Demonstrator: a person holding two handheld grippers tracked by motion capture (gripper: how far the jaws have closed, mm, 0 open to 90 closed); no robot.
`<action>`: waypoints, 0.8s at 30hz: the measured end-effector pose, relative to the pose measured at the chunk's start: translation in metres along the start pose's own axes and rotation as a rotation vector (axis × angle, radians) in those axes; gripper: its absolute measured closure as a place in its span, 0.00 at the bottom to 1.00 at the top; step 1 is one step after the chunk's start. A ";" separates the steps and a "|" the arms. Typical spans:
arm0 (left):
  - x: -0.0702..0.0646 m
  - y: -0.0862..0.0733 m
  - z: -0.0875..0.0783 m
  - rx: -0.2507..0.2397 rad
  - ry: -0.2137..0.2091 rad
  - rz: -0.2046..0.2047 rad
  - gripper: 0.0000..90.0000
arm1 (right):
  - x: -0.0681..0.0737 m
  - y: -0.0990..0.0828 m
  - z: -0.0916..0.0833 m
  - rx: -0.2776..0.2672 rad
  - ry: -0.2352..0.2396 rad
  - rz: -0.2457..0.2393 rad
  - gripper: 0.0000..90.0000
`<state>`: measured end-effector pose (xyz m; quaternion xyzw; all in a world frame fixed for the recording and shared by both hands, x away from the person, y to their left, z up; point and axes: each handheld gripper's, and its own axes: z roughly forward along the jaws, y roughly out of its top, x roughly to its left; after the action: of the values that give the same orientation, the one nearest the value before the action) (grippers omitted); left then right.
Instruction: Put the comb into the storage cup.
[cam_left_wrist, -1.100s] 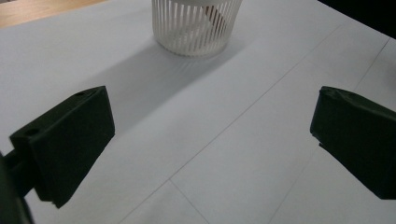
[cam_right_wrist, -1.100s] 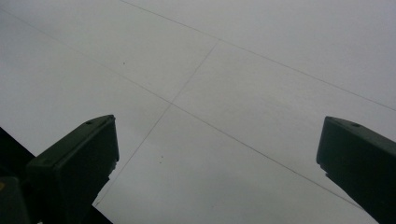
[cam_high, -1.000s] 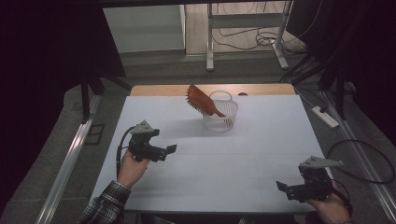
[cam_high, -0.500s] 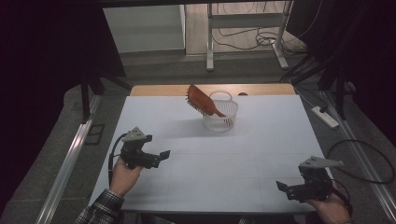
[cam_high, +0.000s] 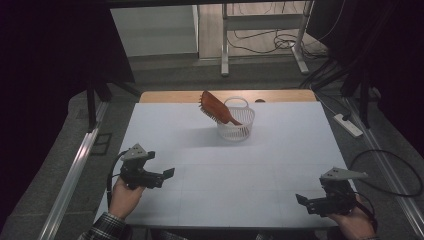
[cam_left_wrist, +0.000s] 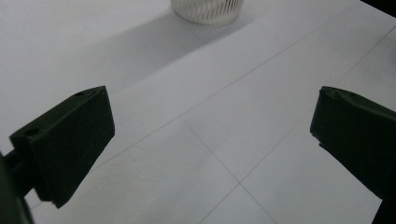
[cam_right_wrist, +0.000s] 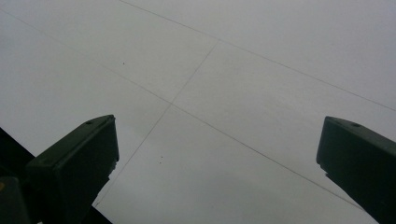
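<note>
Your brown hairbrush (cam_high: 216, 109) sits tilted in the white slatted basket (cam_high: 238, 126) at the table's (cam_high: 270, 165) far middle, bristled head overhanging the rim. Left gripper (cam_high: 167, 173) and right gripper (cam_high: 301, 199): jaws wide apart, nothing held.

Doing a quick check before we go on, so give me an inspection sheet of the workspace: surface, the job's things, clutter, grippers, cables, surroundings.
Surface: white table, faint grid lines, wooden strip along the far edge.
Job's things: white slotted basket near the far edge; brown hairbrush with its handle in the basket, head tilted out over the rim to the left.
Clutter: small dark spot by the far edge, too small to tell.
Grippers: left gripper open, empty, near the left front; right gripper open, empty, near the right front.
Cables: one trails from each gripper; more on the floor beyond.
Surroundings: power strip on the floor at right, metal frame legs behind, dark curtains.
</note>
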<state>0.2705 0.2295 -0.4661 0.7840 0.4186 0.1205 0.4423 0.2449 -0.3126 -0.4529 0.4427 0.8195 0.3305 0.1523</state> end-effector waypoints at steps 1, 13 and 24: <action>0.000 -0.001 -0.001 0.001 0.003 -0.001 0.00 | 0.000 0.000 0.000 0.000 0.000 0.000 0.00; 0.002 -0.019 -0.017 0.010 0.031 -0.025 0.00 | 0.000 0.000 0.000 0.000 -0.004 -0.001 0.00; 0.003 -0.035 -0.030 0.018 0.050 -0.052 0.00 | 0.000 0.000 0.000 0.001 -0.006 -0.003 0.00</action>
<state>0.2363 0.2586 -0.4769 0.7734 0.4510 0.1248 0.4277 0.2449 -0.3121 -0.4530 0.4427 0.8199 0.3284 0.1549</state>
